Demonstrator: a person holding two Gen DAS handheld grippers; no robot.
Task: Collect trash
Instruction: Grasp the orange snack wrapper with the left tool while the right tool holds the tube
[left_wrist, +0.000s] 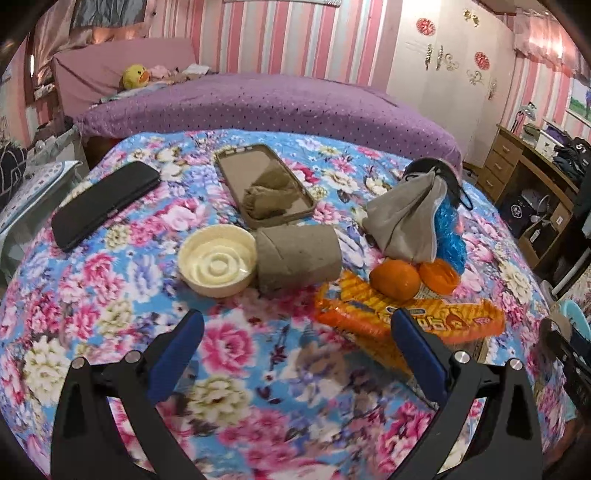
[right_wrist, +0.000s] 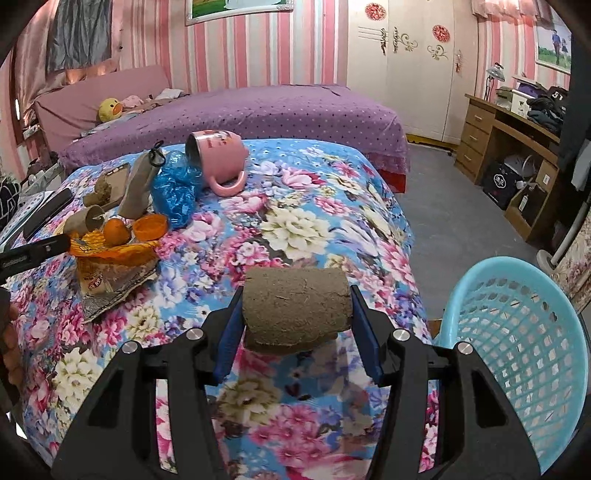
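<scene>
Trash pickup over a floral cloth (left_wrist: 122, 295), two wrist views.
L view: left tongs (left_wrist: 295, 325) spread, nothing btwn the pads; ahead of them a cardboard tube (left_wrist: 297, 256), white lid (left_wrist: 218, 260) just left of it; orange wrapper (left_wrist: 369, 314) under the right pad, w/ an orange (left_wrist: 395, 278) on its far end. R view: right tongs (right_wrist: 297, 314) pinching a 2nd tube (right_wrist: 295, 310) by its ends, above the cloth; blue basket (right_wrist: 517, 332) just right of them; pink mug (right_wrist: 218, 155) on its side, far ahead-left.

Pink-striped walls (right_wrist: 258, 48) ring the room; a purple-covered bed (right_wrist: 258, 110) lies far, white wardrobe (right_wrist: 413, 74) beyond, wooden desk (right_wrist: 498, 133) right, grey floor (right_wrist: 443, 206).
</scene>
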